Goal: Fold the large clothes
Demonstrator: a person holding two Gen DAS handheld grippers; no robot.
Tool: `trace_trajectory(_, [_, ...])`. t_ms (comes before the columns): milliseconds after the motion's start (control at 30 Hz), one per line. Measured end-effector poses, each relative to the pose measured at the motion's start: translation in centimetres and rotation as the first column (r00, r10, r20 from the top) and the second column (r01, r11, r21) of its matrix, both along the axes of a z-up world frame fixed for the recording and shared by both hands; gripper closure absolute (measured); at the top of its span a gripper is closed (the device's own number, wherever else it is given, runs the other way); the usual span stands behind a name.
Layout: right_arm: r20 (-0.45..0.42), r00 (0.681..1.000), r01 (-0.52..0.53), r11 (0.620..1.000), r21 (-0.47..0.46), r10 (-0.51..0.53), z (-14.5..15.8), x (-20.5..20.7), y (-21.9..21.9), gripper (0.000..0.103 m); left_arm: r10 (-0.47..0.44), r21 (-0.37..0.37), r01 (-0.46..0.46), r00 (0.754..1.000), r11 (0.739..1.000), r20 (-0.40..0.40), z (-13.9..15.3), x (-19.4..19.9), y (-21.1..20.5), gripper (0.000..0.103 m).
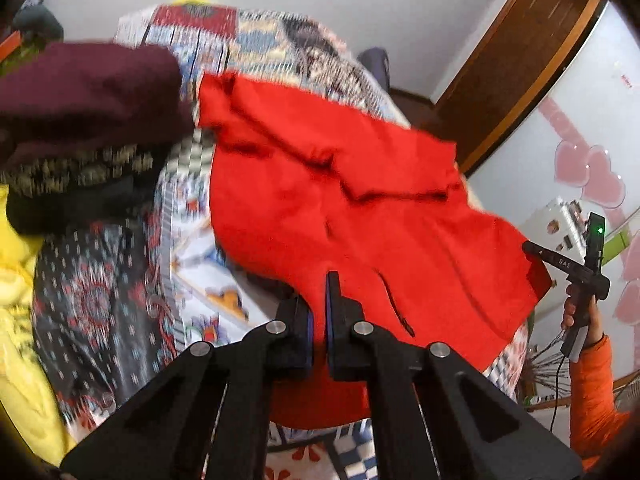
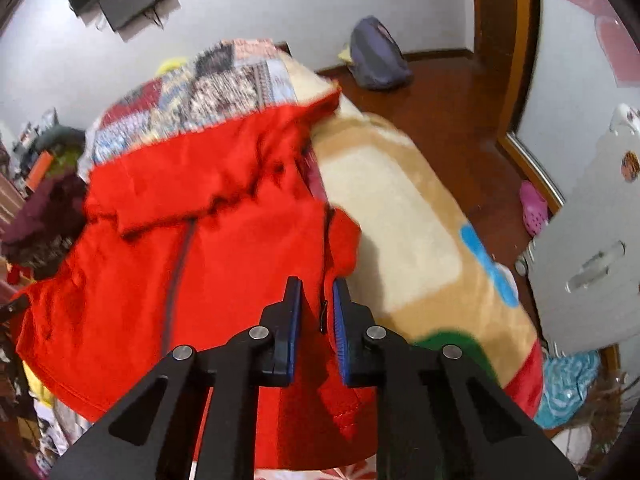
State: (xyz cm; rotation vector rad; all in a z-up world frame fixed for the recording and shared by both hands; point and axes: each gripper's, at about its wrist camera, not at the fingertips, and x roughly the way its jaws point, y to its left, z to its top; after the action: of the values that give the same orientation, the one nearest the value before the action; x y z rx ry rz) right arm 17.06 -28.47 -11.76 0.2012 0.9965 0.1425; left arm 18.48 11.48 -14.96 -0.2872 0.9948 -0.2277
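A large red hooded jacket [image 1: 340, 184] lies spread over a bed with a patterned quilt [image 1: 256, 36]. My left gripper [image 1: 319, 320] is shut on the jacket's near hem, red cloth pinched between its blue pads. In the right wrist view the same jacket [image 2: 192, 248] shows its hood and zipper. My right gripper [image 2: 316, 328] is nearly closed on the jacket's near edge by the zipper pull, with red cloth between the fingers. The right gripper also shows in the left wrist view [image 1: 576, 276], held by a hand at the jacket's right corner.
A maroon garment [image 1: 88, 92] and dark patterned clothes lie left of the jacket, with yellow cloth [image 1: 16, 320] nearer. A beige blanket [image 2: 404, 216] covers the bed's right side. A purple bag [image 2: 376, 56] and pink shoe [image 2: 534, 208] lie on the wooden floor.
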Motion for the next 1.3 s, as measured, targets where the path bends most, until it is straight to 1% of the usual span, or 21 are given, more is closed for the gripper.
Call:
trace_trajectory(67, [0.037, 0.999, -0.006, 1.0, 0.003, 0.006, 1.5, 1.1, 0.4, 0.09, 0.008, -0.017, -0.008, 1.0, 1.0, 0.024, 1.2, 1.3, 0.2, 0.1])
trace_trajectory(200, [0.09, 0.996, -0.016, 1.0, 0.002, 0.015, 3.7, 4.2, 1.5, 0.09, 0.031, -0.001, -0.031, 0.997, 1.0, 0.07, 2.9, 4.3, 0.5, 0.1])
trace_trajectory(267, [0.117, 0.993, -0.023, 1.0, -0.014, 0.025, 4.4, 5.9, 2.1, 0.09, 0.052, 0.002, -0.052, 0.995, 0.999, 0.089, 3.8, 6.3, 0.9, 0.1])
trace_trajectory(400, [0.147, 0.989, -0.023, 0.999, -0.035, 0.028, 5.3, 10.0, 3.2, 0.09, 0.099, -0.01, -0.098, 0.991, 0.995, 0.094, 4.3, 10.8, 2.0, 0.1])
trace_trajectory(467, [0.151, 0.988, -0.019, 0.999, -0.04, 0.025, 5.3, 12.2, 3.6, 0.09, 0.124, -0.008, -0.124, 0.989, 0.992, 0.087, 4.1, 12.9, 2.6, 0.1])
trace_trajectory(600, [0.127, 0.992, -0.01, 0.998, -0.056, 0.017, 4.0, 17.3, 4.6, 0.09, 0.184, 0.026, -0.185, 0.982, 0.982, 0.049, 2.4, 18.3, 3.9, 0.1])
trace_trajectory(667, [0.102, 0.995, -0.004, 0.998, -0.065, 0.01, 2.6, 19.7, 5.2, 0.09, 0.198, 0.041, -0.199, 0.98, 0.979, 0.032, 1.3, 20.2, 4.4, 0.1])
trace_trajectory(733, [0.075, 0.997, 0.002, 0.997, -0.073, 0.003, 1.2, 21.6, 5.6, 0.09, 0.215, 0.078, -0.216, 0.976, 0.973, 0.018, -0.2, 22.3, 4.8, 0.099])
trace_trajectory(833, [0.036, 0.999, 0.027, 0.995, -0.094, -0.024, -1.3, 24.0, 6.1, 0.088, 0.222, 0.125, -0.218, 0.975, 0.968, -0.024, -2.7, 25.1, 5.3, 0.099])
trace_trajectory(900, [0.027, 0.998, 0.055, 0.995, -0.078, -0.053, -1.8, 24.9, 5.6, 0.088, 0.213, 0.15, -0.203, 0.976, 0.968, -0.056, -3.9, 26.5, 5.3, 0.098])
trace_trajectory(1000, [0.037, 0.993, 0.118, 0.989, -0.084, -0.115, -1.0, 25.5, 4.6, 0.088, 0.202, 0.187, -0.185, 0.977, 0.965, -0.074, -4.3, 27.7, 5.1, 0.096])
trace_trajectory(1067, [0.054, 0.992, 0.115, 0.991, -0.069, -0.111, 0.1, 25.6, 4.2, 0.088, 0.191, 0.213, -0.174, 0.979, 0.962, -0.065, -3.5, 27.9, 4.8, 0.096])
trace_trajectory(1133, [0.088, 0.992, 0.101, 0.991, -0.091, -0.093, 1.6, 24.8, 4.3, 0.088, 0.174, 0.209, -0.163, 0.984, 0.964, -0.036, -2.2, 27.7, 4.8, 0.096])
trace_trajectory(1167, [0.105, 0.992, 0.086, 0.99, -0.111, -0.075, 2.2, 24.4, 4.6, 0.087, 0.174, 0.208, -0.166, 0.984, 0.964, -0.023, -1.6, 27.6, 4.7, 0.094])
trace_trajectory(1200, [0.121, 0.991, 0.067, 0.989, -0.13, -0.051, 2.9, 23.7, 4.9, 0.086, 0.184, 0.217, -0.181, 0.983, 0.959, 0.007, -0.6, 27.3, 4.9, 0.091])
trace_trajectory(1233, [0.134, 0.991, 0.042, 0.988, -0.147, -0.022, 3.5, 23.0, 5.2, 0.081, 0.199, 0.23, -0.203, 0.979, 0.952, 0.041, 0.4, 27.0, 5.0, 0.08])
trace_trajectory(1267, [0.14, 0.99, 0.026, 0.988, -0.155, -0.004, 3.7, 22.7, 5.6, 0.071, 0.213, 0.235, -0.224, 0.974, 0.946, 0.07, 1.3, 26.7, 5.2, 0.066])
trace_trajectory(1300, [0.148, 0.989, 0.005, 0.987, -0.161, 0.019, 4.1, 21.9, 6.1, 0.067, 0.228, 0.236, -0.246, 0.968, 0.94, 0.104, 2.3, 26.3, 5.4, 0.06])
